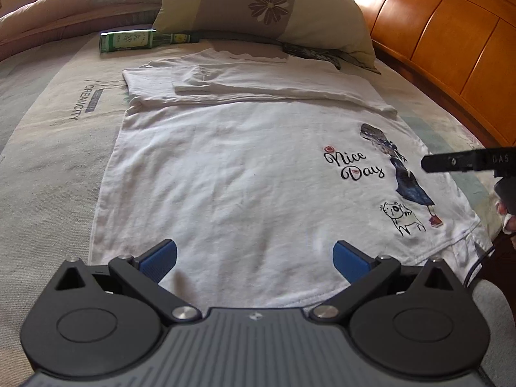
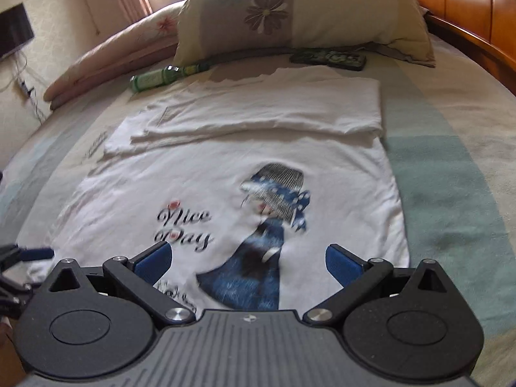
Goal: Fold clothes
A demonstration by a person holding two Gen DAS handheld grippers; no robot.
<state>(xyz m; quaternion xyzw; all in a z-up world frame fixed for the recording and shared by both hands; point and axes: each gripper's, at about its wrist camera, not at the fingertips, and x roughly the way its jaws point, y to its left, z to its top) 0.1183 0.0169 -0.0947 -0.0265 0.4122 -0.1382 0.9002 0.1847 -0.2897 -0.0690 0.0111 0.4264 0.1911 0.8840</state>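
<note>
Now both the left gripper (image 1: 254, 258) and right gripper (image 2: 248, 261) hover open over the half-folded shirt (image 1: 225, 177); next, probably, pinch its near hem.

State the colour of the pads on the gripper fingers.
Blue, on black finger arms; the left gripper's pads show sharpest in the left wrist view.

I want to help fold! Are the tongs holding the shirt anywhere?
No. Both the left tongs and right tongs are open above the white shirt, holding nothing.
</note>
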